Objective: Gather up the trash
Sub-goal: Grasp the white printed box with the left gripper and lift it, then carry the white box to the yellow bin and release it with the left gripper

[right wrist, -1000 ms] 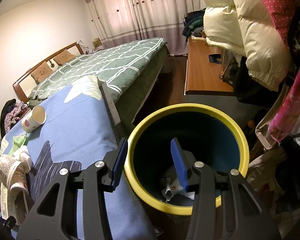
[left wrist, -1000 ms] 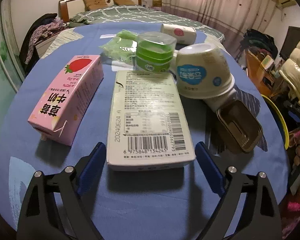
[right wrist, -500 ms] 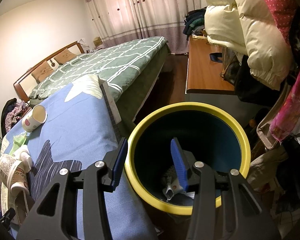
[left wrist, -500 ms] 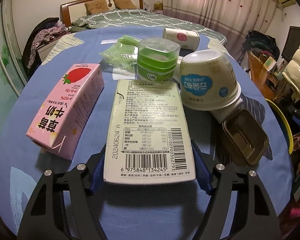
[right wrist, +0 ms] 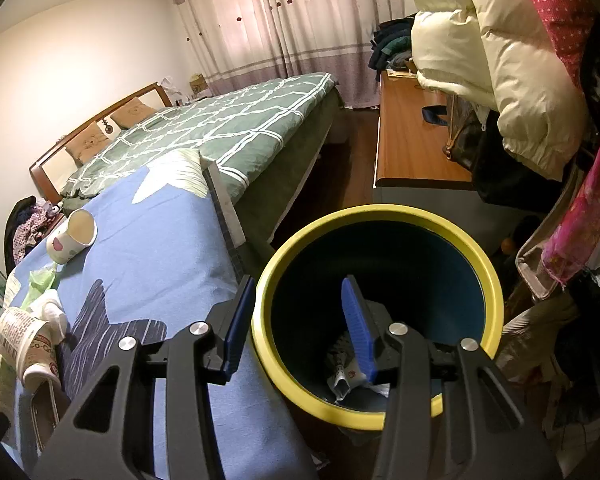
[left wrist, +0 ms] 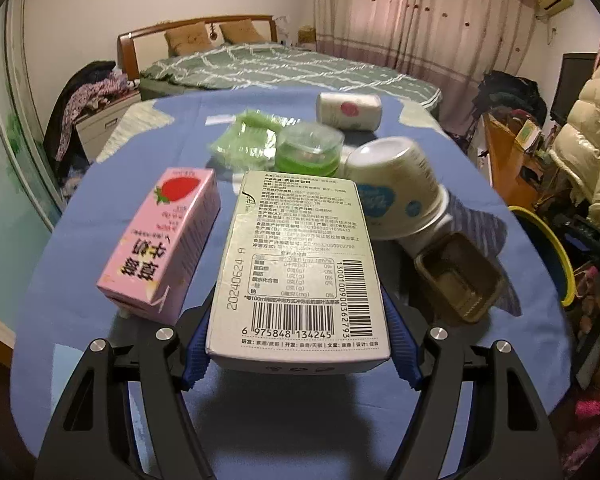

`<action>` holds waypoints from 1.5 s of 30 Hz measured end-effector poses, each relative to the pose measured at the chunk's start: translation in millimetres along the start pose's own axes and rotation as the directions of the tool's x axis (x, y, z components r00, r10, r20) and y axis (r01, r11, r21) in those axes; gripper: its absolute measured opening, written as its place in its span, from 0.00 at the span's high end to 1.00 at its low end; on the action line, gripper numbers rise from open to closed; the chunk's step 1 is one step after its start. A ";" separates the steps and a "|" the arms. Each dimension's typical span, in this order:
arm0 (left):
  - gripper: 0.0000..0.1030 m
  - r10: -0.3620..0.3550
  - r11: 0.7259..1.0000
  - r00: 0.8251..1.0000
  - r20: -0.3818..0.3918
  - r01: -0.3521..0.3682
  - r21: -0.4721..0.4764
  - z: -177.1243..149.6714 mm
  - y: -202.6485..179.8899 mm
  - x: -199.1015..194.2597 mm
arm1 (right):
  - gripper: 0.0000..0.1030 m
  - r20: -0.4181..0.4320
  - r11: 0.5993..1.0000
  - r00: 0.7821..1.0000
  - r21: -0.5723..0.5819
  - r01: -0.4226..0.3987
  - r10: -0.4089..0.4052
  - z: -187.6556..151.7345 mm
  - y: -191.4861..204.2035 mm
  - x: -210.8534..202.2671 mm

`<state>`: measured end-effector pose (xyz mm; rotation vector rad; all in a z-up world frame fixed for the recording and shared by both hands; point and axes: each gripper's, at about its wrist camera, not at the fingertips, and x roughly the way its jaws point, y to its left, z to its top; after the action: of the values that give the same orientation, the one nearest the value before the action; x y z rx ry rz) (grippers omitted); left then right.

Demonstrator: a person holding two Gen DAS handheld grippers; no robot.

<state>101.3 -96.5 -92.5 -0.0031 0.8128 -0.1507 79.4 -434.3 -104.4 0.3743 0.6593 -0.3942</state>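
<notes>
A flat white box (left wrist: pixel 300 248) with a barcode sits between the blue pads of my left gripper (left wrist: pixel 300 332), which is shut on it and holds it just above the blue tablecloth (left wrist: pixel 300 420). A pink strawberry milk carton (left wrist: pixel 164 248) lies to its left. Behind it are a green lidded tub (left wrist: pixel 308 152), a white cup (left wrist: pixel 396 188) on its side and a brown tray (left wrist: pixel 460 280). My right gripper (right wrist: pixel 298 320) hangs open over the near rim of the yellow-rimmed bin (right wrist: pixel 380 216), with nothing held. Crumpled trash (right wrist: pixel 344 376) lies at the bin's bottom.
A paper cup (left wrist: pixel 348 112) and a green wrapper (left wrist: pixel 244 140) lie farther back on the table. The bin stands off the table's right edge. A bed (right wrist: pixel 220 128), a wooden desk (right wrist: pixel 412 148) and hanging jackets (right wrist: pixel 500 60) crowd the room around it.
My left gripper's jaws closed from wide apart onto the white box and raised it off the cloth. The right gripper stayed still over the bin.
</notes>
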 end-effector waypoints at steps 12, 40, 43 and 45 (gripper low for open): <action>0.31 -0.138 0.987 0.986 0.093 0.129 0.097 37.4 -47.8 -42.8 | 0.58 0.052 1.000 0.999 0.019 -0.016 0.015 11.9 -26.8 -30.3; 0.30 -0.439 0.789 0.882 -0.173 0.470 0.395 74.8 -357.7 63.8 | 0.53 0.085 0.989 0.989 0.105 0.109 -0.118 5.0 -126.0 -62.8; 0.28 -0.423 0.791 0.892 -0.161 0.450 0.414 74.2 -370.2 70.1 | 0.52 0.081 0.988 0.989 0.108 0.111 -0.120 4.8 -128.9 -63.6; 0.15 -0.419 0.800 0.896 -0.145 0.440 0.407 75.7 -369.0 68.4 | 0.49 0.082 0.988 0.990 0.104 0.110 -0.119 4.5 -127.3 -64.0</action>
<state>153.4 -474.9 -67.6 0.2380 0.8027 -0.7685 -23.6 -531.1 -85.9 0.4125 0.5784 -0.5517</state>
